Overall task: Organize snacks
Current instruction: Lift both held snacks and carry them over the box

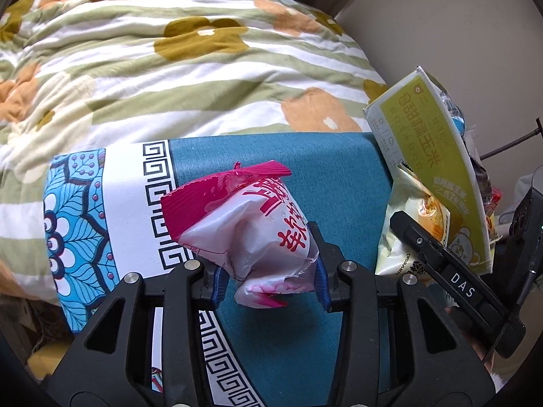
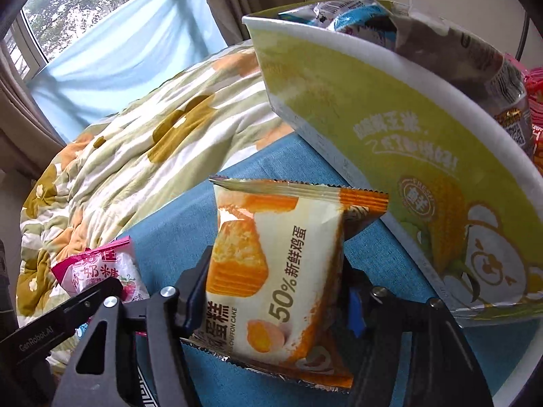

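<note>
Pink candy packet (image 1: 244,224) between left claw (image 1: 269,273) pads

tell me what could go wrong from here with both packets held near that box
The left tool pinches only the lower end of the puffy pink candy packet; it may slip out or swing. The green box already looks crowded with packets, so pushing in the cake packet held by the right tool might tip it.

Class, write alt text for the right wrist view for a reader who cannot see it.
The right gripper pinches an orange chiffon cake packet above a teal cloth, beside a green snack box.
</note>
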